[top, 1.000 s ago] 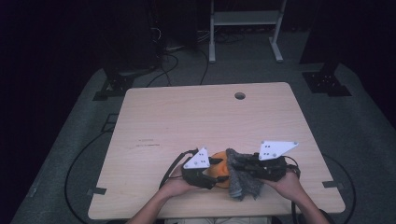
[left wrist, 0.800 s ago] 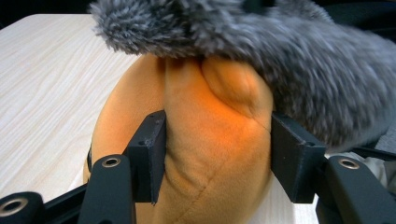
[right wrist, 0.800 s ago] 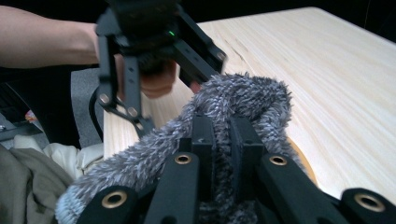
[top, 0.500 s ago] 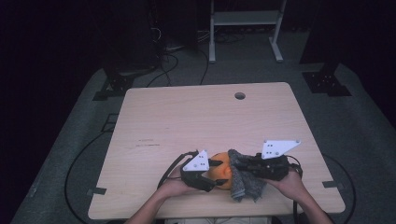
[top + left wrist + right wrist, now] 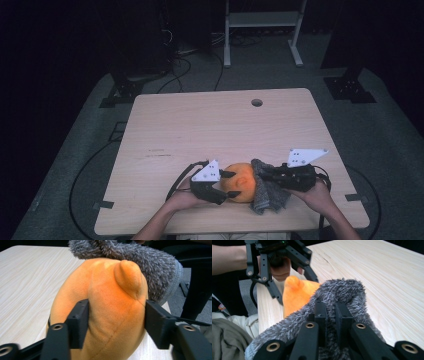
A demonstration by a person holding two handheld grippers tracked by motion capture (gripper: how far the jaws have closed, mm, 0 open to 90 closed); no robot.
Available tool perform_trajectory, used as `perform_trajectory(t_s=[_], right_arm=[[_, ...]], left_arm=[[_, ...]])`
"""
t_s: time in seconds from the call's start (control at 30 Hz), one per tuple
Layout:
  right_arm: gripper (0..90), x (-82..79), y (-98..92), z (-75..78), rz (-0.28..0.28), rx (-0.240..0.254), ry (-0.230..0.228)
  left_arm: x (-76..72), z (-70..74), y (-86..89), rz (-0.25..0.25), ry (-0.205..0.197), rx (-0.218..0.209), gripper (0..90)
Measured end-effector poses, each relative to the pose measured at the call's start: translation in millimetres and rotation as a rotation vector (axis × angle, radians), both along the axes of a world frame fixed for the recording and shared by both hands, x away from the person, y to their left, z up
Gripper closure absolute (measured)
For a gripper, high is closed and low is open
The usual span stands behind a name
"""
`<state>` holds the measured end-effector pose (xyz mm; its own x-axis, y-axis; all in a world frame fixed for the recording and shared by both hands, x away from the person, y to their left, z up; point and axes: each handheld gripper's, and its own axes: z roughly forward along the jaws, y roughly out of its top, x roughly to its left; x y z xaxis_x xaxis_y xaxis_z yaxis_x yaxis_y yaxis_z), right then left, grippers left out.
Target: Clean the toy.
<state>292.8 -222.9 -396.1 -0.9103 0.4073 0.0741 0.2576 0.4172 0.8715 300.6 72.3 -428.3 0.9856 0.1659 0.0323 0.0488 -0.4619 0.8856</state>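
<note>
Cloth (image 5: 270, 192) shifted right, right gripper (image 5: 265, 175) (clamped)

The high view looks forward and down over the whole worktop (image 5: 200, 125). Both gripper views sit close at its near edge, facing each other across the orange plush (image 5: 105, 310).

Orange plush toy (image 5: 241, 181), fuzzy grey cloth (image 5: 267, 192), black gripper jaws, light wood table (image 5: 210, 130) with fine grain lines

The round orange plush toy (image 5: 241, 182) lies on the pale wooden worktop (image 5: 220, 125) near its front edge. The fuzzy grey cloth (image 5: 268, 192) lies against the toy's right side, draped partly over it.
</note>
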Motion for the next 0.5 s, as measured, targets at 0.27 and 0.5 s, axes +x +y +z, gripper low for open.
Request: perform_trajectory(t_s=[0.27, 0.5], right_arm=[[81.5, -1.8, 26.1, 8.6, 0.072, 0.03, -0.027], [81.7, 9.5, 17.5, 1.1, 0.033, 0.027, 0.001]], left_arm=[[-0.4, 0.9, -0.3, 0.041, -0.025, 0.016, 33.5], [4.9, -1.0, 11.2, 0.052, 0.011, 0.014, 37.3]])
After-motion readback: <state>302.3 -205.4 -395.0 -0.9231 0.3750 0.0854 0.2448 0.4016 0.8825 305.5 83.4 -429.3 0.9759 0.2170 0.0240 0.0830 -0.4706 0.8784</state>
